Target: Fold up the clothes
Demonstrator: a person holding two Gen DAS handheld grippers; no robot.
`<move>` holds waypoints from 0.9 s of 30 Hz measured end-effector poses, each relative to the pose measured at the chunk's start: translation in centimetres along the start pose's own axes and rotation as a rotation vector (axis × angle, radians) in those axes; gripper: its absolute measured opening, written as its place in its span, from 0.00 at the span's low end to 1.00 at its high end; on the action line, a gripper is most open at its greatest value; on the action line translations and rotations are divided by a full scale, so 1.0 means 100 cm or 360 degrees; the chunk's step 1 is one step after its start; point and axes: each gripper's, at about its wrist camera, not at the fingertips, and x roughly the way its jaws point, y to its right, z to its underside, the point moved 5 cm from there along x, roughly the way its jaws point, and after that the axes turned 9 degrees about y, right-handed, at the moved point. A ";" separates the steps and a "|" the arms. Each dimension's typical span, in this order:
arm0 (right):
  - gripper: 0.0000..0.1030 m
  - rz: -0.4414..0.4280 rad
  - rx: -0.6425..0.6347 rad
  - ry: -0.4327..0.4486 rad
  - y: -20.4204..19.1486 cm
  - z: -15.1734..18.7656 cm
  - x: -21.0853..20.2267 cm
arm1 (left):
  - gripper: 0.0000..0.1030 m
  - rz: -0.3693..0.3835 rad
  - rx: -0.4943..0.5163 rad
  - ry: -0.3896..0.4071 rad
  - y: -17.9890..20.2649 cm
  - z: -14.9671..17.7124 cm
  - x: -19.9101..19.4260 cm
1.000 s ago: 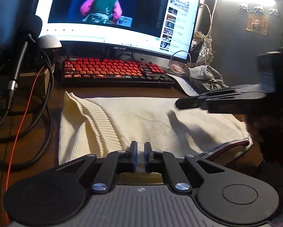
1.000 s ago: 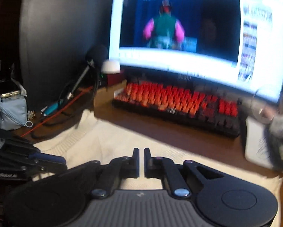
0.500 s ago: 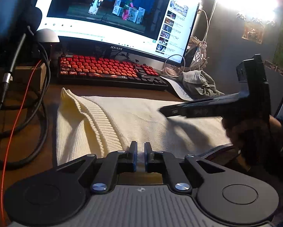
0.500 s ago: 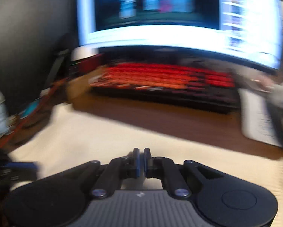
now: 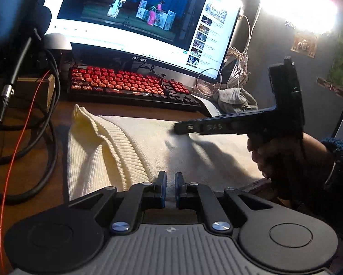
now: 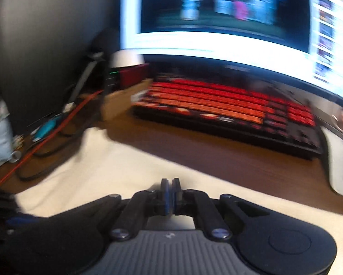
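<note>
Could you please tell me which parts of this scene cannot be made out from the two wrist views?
- Left wrist view: the cream knitted sweater's near edge, hidden behind the left tongs.
- Right wrist view: the red-keyed black keyboard's legends, lost to motion blur.
- Right wrist view: whether the right tongs pinch fabric.

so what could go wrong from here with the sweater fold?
1. The left tool looks nearly shut on the near edge of the cream sweater; a thin pinch could slip when lifted.
2. The right tool is shut over the fabric with nothing visibly gripped, so one side may lag.
3. The cables beside the sweater could snag.
</note>
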 end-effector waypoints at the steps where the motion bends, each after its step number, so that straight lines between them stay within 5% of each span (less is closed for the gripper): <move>1: 0.00 0.0063 0.0026 0.0002 0.009 0.000 -0.002 | 0.07 0.0000 0.0002 0.0003 0.000 0.000 0.000; 5: 0.05 0.0128 0.0135 0.0005 0.015 0.000 0.002 | 0.07 -0.0008 0.0045 0.0006 0.003 0.001 0.000; 14: 0.04 -0.0129 0.0011 0.0014 -0.055 -0.018 0.037 | 0.07 -0.0035 0.0060 -0.0008 0.006 0.000 0.000; 17: 0.02 -0.0106 0.0105 -0.0004 -0.037 -0.017 0.036 | 0.07 -0.0048 0.0094 -0.0012 0.008 0.000 0.000; 27: 0.01 0.0305 0.0291 -0.0012 0.084 0.009 -0.014 | 0.07 -0.0058 0.0099 -0.0025 0.009 0.000 0.001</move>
